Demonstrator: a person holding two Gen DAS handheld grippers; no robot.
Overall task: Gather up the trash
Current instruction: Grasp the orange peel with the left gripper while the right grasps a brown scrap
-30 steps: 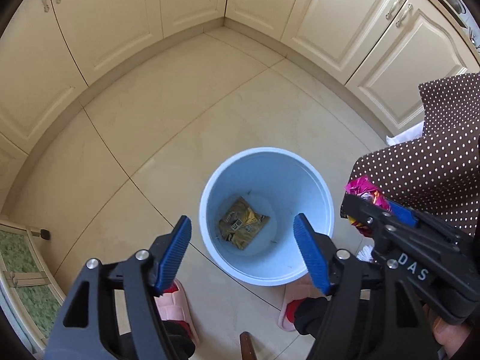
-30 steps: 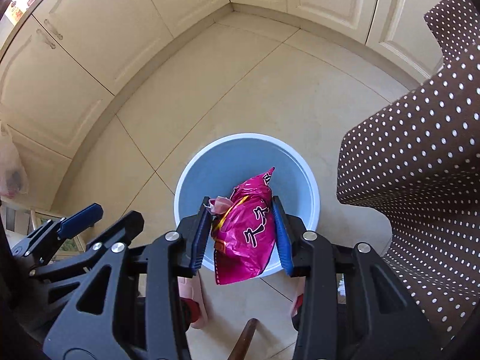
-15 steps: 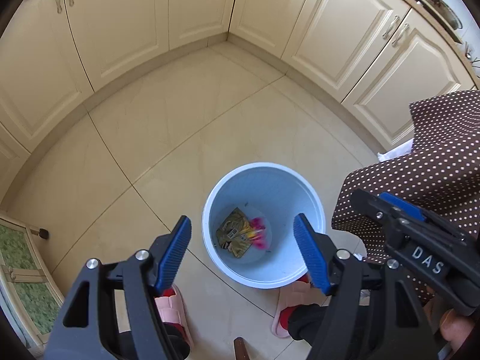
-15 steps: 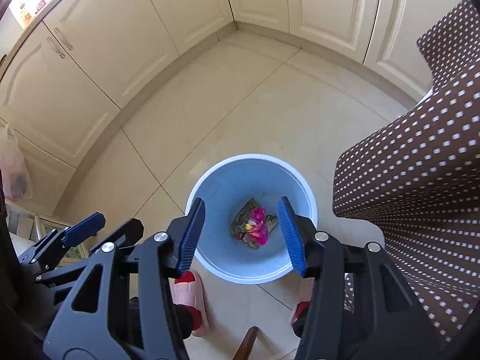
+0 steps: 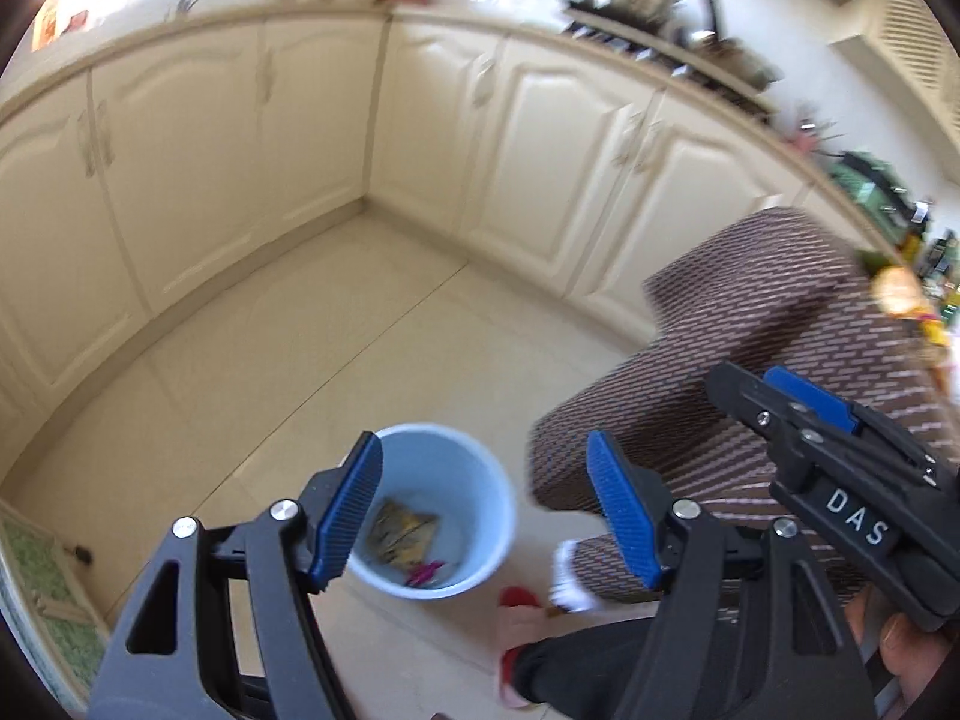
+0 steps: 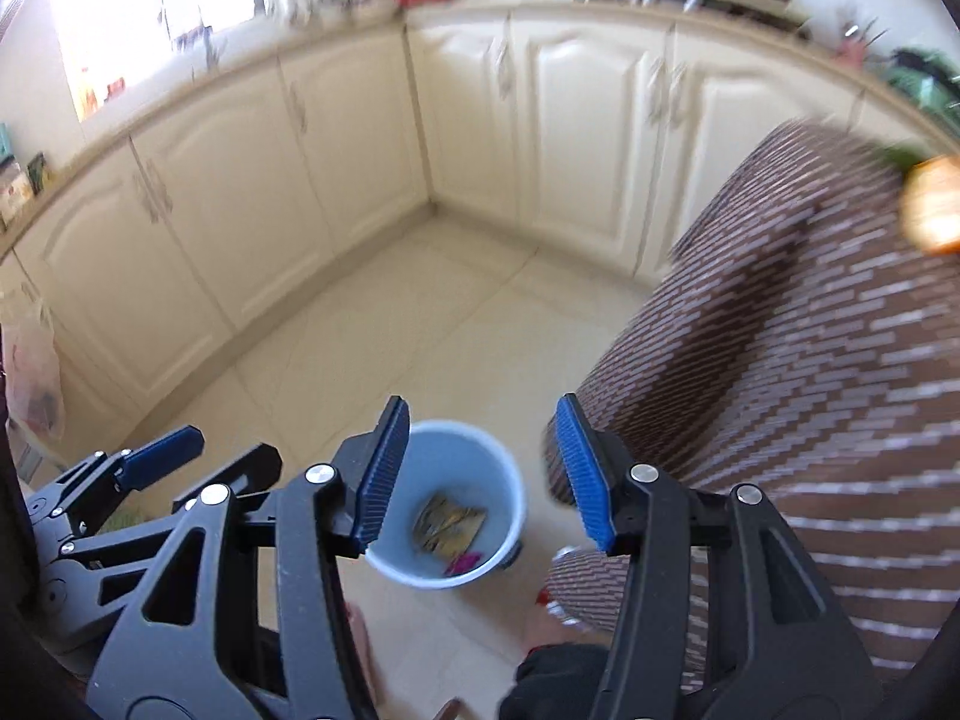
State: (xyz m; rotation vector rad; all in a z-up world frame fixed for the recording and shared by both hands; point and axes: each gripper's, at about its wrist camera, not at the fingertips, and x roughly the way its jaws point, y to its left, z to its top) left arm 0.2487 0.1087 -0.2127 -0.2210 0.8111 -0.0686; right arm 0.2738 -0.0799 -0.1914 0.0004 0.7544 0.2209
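A light blue bin (image 5: 480,480) stands on the tiled floor; it also shows in the right wrist view (image 6: 480,456). Inside lie a gold wrapper (image 5: 403,531) (image 6: 447,527) and a pink snack bag (image 5: 425,571) (image 6: 463,561). My left gripper (image 5: 486,510) is open and empty, high above the bin. My right gripper (image 6: 483,474) is open and empty too, also high above the bin; it shows at the right of the left wrist view (image 5: 810,414). Both views are blurred by motion.
A table under a brown dotted cloth (image 5: 750,360) (image 6: 810,360) stands right of the bin, with blurred orange and green items at its far edge (image 6: 930,210). Cream cabinets (image 5: 240,138) run along the walls under a cluttered counter. Pink slippers (image 5: 522,618) are near the bin.
The pink bag left my right gripper and fell into the bin. Both grippers have since risen and tilted up, so the bin looks smaller and the counter has come into view.
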